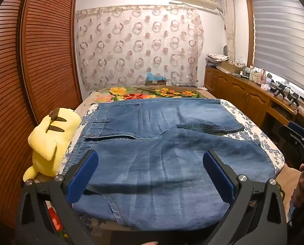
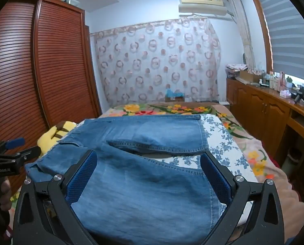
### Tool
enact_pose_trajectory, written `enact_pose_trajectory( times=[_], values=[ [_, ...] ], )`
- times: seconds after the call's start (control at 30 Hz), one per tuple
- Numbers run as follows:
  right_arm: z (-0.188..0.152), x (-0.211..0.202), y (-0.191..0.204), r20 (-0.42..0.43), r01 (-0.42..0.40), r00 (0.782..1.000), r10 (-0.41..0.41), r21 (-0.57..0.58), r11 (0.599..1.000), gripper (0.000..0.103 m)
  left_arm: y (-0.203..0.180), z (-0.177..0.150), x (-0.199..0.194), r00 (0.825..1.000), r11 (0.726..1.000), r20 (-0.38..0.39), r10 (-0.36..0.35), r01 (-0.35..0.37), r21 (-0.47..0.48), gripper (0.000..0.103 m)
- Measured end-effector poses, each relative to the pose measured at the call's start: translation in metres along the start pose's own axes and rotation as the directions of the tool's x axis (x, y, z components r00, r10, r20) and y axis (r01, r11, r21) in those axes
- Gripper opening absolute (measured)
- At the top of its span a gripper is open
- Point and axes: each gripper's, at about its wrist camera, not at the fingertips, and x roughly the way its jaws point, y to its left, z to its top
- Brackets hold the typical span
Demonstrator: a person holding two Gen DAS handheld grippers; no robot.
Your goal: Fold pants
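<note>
Your left gripper (image 1: 149, 173) wide open, nothing between blue pads. Your right gripper (image 2: 148, 173) same, empty. Both hover over near end of one pair of jeans (image 1: 162, 143), spread flat on bed (image 1: 251, 130), two legs running right. One yellow plush (image 1: 50, 138) at left bed edge.

Soft daylight is coming through the window blinds (image 1: 282, 32) at far right, leaving the room evenly lit. Fisheye distortion is bending the louvered wardrobe (image 1: 29, 61) at left, and dark vignetting is filling the corners. Both views are looking slightly soft and compressed.
</note>
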Motion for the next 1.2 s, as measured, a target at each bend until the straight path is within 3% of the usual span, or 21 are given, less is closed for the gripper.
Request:
enact_pose_trajectory(
  times=[1.2],
  values=[
    [-0.0012,0.0018,0.0029,-0.004,0.003,1.000,-0.003,-0.004,1.000,0.103,0.0005,-0.0033,-0.0008,1.000,1.000,0.008,-0.001,0.002,-0.005,0.103]
  ],
)
